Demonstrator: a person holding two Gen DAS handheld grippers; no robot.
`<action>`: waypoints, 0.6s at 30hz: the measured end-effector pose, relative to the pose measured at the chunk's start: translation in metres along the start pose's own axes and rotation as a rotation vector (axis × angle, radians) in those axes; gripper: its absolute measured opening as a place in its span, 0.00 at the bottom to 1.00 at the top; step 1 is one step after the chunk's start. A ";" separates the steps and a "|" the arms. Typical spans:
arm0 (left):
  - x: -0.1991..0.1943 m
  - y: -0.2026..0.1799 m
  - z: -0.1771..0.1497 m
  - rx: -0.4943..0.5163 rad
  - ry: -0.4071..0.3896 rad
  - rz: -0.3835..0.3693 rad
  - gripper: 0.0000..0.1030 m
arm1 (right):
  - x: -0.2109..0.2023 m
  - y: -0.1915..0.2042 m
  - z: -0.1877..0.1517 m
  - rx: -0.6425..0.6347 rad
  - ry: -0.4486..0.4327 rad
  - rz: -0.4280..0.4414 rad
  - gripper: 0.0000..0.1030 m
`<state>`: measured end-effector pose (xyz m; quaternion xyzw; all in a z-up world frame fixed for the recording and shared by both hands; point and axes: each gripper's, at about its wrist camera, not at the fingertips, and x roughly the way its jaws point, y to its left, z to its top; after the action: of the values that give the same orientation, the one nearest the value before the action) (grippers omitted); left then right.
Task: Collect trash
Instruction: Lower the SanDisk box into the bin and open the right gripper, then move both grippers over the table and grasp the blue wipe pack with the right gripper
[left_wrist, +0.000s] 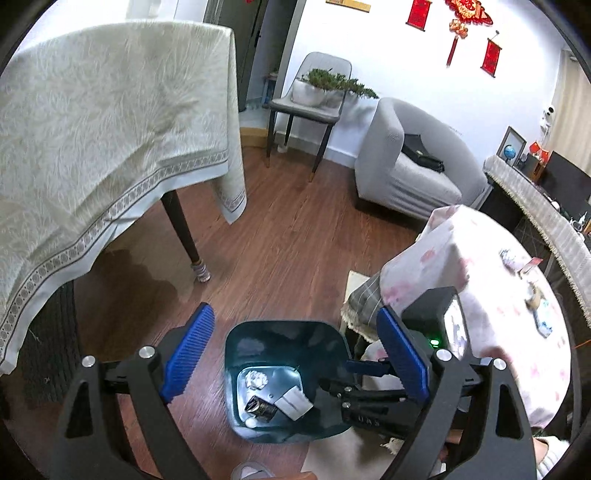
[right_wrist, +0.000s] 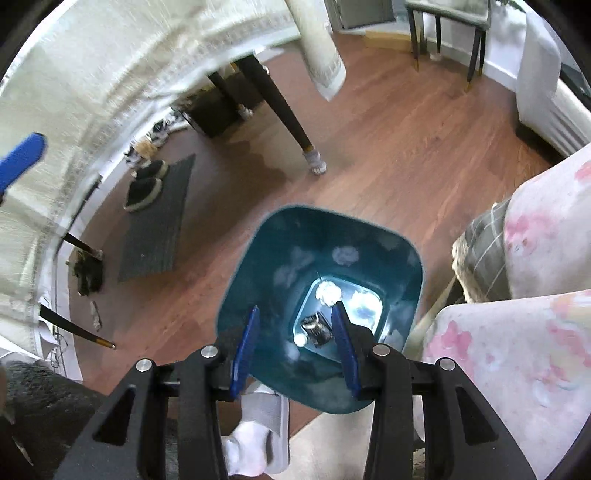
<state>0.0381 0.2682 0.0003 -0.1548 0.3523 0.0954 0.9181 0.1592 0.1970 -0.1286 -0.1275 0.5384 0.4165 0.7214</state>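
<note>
Fingers, left gripper (left_wrist: 295, 363): spread wide, nothing between them, poised above the teal bin (left_wrist: 236, 354) on the wood floor (left_wrist: 295, 240).
Fingers, right gripper (right_wrist: 293, 350): parted, nothing held, directly over the same bin's mouth and nearer to it than the left.
Bin contents, at the bottom: crumpled white paper ball (left_wrist: 256, 379), dark wrapper (left_wrist: 261, 407), flat white paper (left_wrist: 293, 402), small white bit (left_wrist: 251, 422).
Remaining trash: small scraps (left_wrist: 537, 295) lie on the floral-clothed counter (left_wrist: 480, 280), to the right and far of the bin.
Key relation: that counter sits on the right gripper's side, so the right hand looks the better placed for the next pick-up; the items are too small to tell their long axis.
</note>
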 end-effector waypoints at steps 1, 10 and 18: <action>-0.002 -0.004 0.003 0.003 -0.007 -0.003 0.89 | -0.009 0.000 0.001 -0.002 -0.017 0.004 0.40; -0.017 -0.035 0.016 0.053 -0.066 -0.010 0.90 | -0.089 -0.001 -0.002 -0.044 -0.174 -0.032 0.40; -0.014 -0.067 0.022 0.047 -0.081 -0.058 0.92 | -0.154 -0.029 -0.018 -0.017 -0.304 -0.110 0.52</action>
<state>0.0608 0.2122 0.0398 -0.1394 0.3125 0.0667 0.9373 0.1570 0.0958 -0.0071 -0.0983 0.4117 0.3954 0.8151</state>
